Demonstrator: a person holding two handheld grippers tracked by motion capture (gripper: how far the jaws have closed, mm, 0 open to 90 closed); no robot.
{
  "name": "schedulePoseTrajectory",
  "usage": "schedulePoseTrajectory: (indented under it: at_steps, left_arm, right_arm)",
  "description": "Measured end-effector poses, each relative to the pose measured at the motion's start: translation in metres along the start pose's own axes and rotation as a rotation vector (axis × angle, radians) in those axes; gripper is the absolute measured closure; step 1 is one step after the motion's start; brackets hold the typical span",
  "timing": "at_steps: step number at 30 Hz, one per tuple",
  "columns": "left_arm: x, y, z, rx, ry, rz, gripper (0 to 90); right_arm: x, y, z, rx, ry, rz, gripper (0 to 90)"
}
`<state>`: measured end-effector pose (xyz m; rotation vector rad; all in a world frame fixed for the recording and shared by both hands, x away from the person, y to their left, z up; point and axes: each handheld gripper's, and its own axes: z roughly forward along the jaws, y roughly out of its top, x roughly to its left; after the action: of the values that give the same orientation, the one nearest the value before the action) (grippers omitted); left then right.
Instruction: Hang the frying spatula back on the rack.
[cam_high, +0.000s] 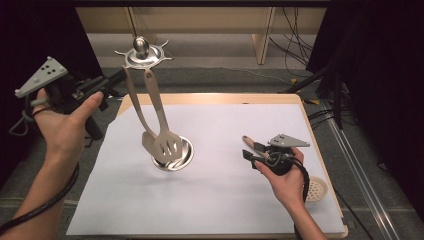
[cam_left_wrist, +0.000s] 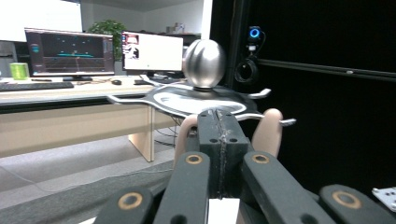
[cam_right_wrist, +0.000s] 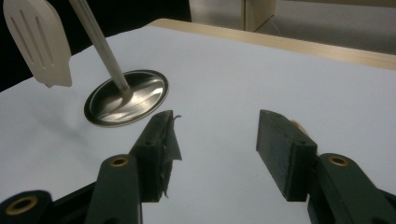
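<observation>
The left gripper (cam_high: 107, 82), jaws together on nothing, hovers at nine o'clock off the worktop (cam_high: 295, 100), nosing toward the rack (cam_high: 142, 55) top. Two turners (cam_high: 162, 142) hang from the rack over its round base (cam_high: 182, 157), so the hanging seems largely done. At four o'clock the right gripper (cam_high: 252, 150) rests on the white sheet (cam_high: 220, 200), jaws apart and empty; a wooden-handled tool (cam_high: 247, 140) lies just beside them, probably next to hang. A skimmer (cam_high: 317, 189) lies at five o'clock. Nothing blocks the way.
</observation>
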<state>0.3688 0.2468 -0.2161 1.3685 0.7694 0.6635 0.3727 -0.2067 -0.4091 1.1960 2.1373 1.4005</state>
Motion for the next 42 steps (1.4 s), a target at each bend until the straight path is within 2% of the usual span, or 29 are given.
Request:
schedulePoseTrajectory:
  at_steps: [3, 4, 6, 7, 8, 11, 12, 13, 14, 15, 16, 17, 18, 22, 26, 29, 30, 34, 38, 40, 42]
  left_arm:
    - [0.006, 0.001, 0.001, 0.001, 0.014, -0.009, 89.5]
    - [0.007, 0.001, 0.001, -0.001, 0.019, -0.012, 89.5]
    - [0.011, 0.002, 0.001, 0.001, 0.030, -0.017, 89.5]
    - [0.013, 0.002, 0.002, -0.001, 0.031, -0.027, 89.5]
    - [0.014, 0.002, 0.003, 0.000, 0.036, -0.037, 89.5]
    - [0.018, 0.005, 0.005, 0.009, 0.052, -0.040, 89.5]
    - [0.019, 0.005, 0.006, 0.012, 0.054, -0.038, 89.5]
    - [0.021, 0.006, 0.007, 0.015, 0.058, -0.040, 89.5]
    - [0.023, 0.007, 0.008, 0.016, 0.059, -0.044, 89.5]
    - [0.024, 0.007, 0.009, 0.015, 0.066, -0.046, 89.5]
    - [0.026, 0.007, 0.010, 0.017, 0.068, -0.045, 89.5]
    - [0.027, 0.007, 0.011, 0.018, 0.070, -0.047, 89.6]
    - [0.027, 0.008, 0.012, 0.020, 0.072, -0.044, 89.5]
    - [0.030, 0.010, 0.016, 0.028, 0.083, -0.049, 89.6]
    - [0.034, 0.011, 0.020, 0.035, 0.087, -0.044, 89.6]
    - [0.036, 0.012, 0.023, 0.041, 0.090, -0.042, 89.6]
    - [0.037, 0.012, 0.024, 0.043, 0.089, -0.040, 89.6]
    - [0.040, 0.014, 0.028, 0.056, 0.095, -0.036, 89.6]
    - [0.042, 0.016, 0.032, 0.064, 0.095, -0.032, 89.6]
    - [0.043, 0.016, 0.033, 0.065, 0.095, -0.033, 89.6]
    - [0.043, 0.016, 0.033, 0.063, 0.101, -0.032, 89.6]
  right_arm:
    - [0.001, 0.001, 0.000, -0.008, 0.006, 0.014, 47.4]
    - [0.002, 0.001, -0.001, -0.001, -0.011, 0.013, 47.4]
    - [0.000, 0.002, 0.000, -0.009, -0.002, -0.018, 47.3]
    - [0.001, 0.001, 0.000, 0.000, -0.003, -0.003, 47.3]
    - [0.001, 0.000, 0.001, -0.001, -0.001, -0.009, 47.2]
    - [0.002, 0.001, 0.000, 0.014, -0.003, 0.002, 47.2]
    - [0.000, 0.001, 0.000, 0.004, -0.008, -0.026, 47.1]
    - [0.000, 0.001, 0.001, 0.001, 0.000, -0.017, 47.0]
    - [-0.002, 0.001, 0.002, -0.015, -0.001, -0.043, 46.8]
    - [-0.001, 0.002, 0.001, -0.007, -0.005, -0.030, 46.8]
    - [0.002, 0.001, 0.000, -0.010, -0.003, 0.015, 46.7]
    - [0.002, 0.002, -0.001, -0.003, -0.012, 0.020, 46.6]
    - [0.001, 0.001, 0.000, -0.016, 0.000, 0.013, 46.6]
    - [-0.002, 0.001, 0.000, -0.007, -0.002, -0.012, 46.6]
    - [0.000, 0.001, 0.000, -0.005, -0.003, 0.011, 46.5]
    - [-0.004, 0.001, 0.001, -0.017, -0.010, -0.026, 46.5]
    - [0.000, 0.000, 0.000, 0.001, -0.008, 0.018, 46.5]
    - [-0.002, 0.001, -0.001, 0.012, -0.014, 0.006, 46.5]
    - [-0.001, 0.001, -0.001, 0.013, -0.010, 0.022, 46.4]
    - [-0.005, 0.002, 0.000, -0.005, -0.017, -0.020, 46.3]
    - [-0.005, 0.002, 0.000, -0.004, -0.017, -0.020, 46.2]
